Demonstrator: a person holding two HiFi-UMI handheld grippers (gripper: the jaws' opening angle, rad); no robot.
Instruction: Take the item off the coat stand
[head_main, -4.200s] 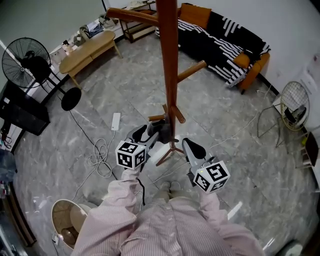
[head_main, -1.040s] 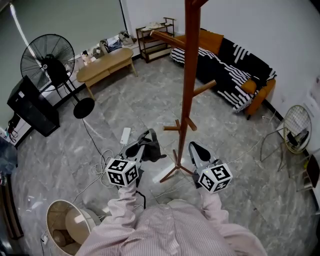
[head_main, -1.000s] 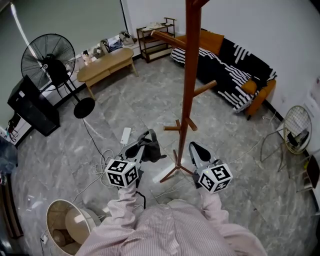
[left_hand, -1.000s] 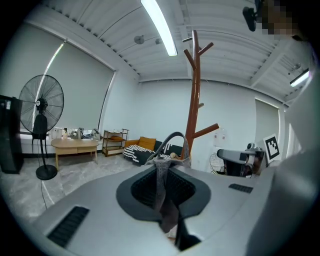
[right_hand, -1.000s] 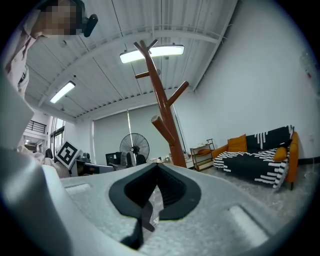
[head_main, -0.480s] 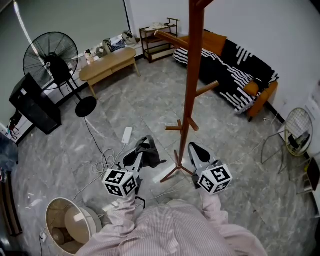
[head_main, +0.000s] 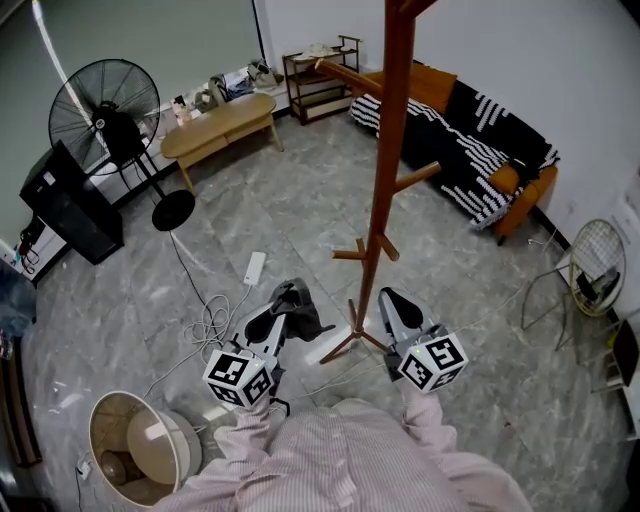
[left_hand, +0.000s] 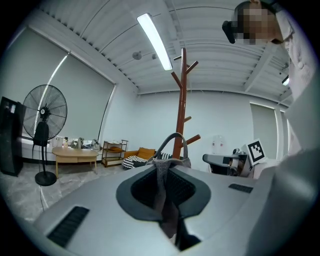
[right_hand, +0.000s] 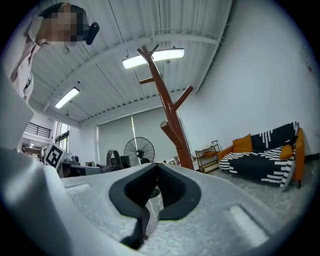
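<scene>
Left gripper (left_hand: 163, 186) has its jaws nipped tight on the grey item (head_main: 297, 306), whose strap loops above the tips, off the stand (head_main: 385, 200). Right gripper (head_main: 391, 304) sits near the stand base, jaws together, empty.

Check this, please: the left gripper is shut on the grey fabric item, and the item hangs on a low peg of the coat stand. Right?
Not quite. The left gripper is shut on the grey fabric item, but the item hangs on no peg: it is clear of the coat stand. The head view shows this.

Coat stand (head_main: 388, 160) in all 3 views
</scene>
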